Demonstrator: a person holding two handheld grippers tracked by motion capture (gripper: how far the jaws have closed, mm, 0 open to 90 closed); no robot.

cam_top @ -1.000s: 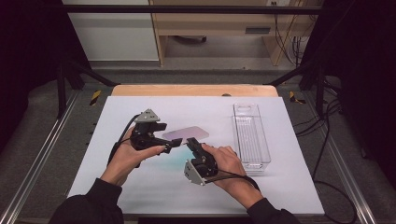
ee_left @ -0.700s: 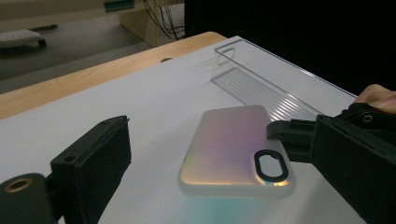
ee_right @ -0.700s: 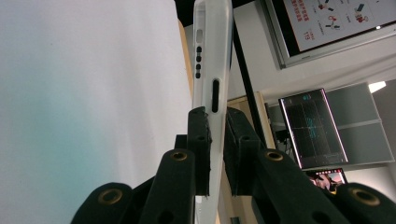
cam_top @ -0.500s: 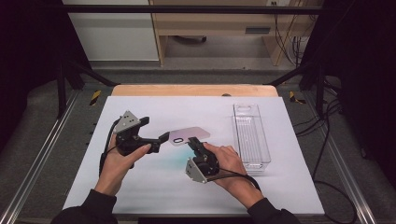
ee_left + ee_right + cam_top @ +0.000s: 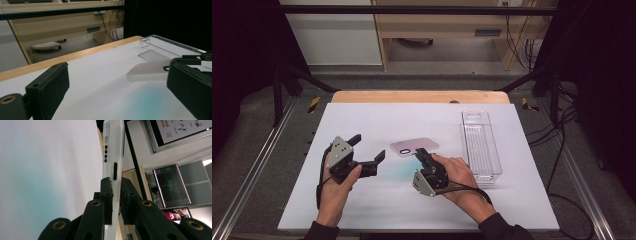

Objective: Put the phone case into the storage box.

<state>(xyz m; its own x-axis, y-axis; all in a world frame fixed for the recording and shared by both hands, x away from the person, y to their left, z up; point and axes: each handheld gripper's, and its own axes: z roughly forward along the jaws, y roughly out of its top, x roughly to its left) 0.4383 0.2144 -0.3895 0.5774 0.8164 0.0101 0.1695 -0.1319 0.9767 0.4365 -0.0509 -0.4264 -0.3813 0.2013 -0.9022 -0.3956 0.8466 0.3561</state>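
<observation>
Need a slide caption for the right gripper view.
Right gripper clamps the white phone case by its edge above the white table.

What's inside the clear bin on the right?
The bin looks empty; its ribbed floor shows through. The right hand covers a bit of its near left wall.

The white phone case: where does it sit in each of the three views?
High view: the phone case lies mid-table, its near end clamped in the right gripper.
Left gripper view: right of centre, flat on the white table, beside the right-hand jaw.
Right gripper view: edge-on, rising from between the two jaws.
Shared landmark: the clear plastic bin, behind the case in the left gripper view.
</observation>
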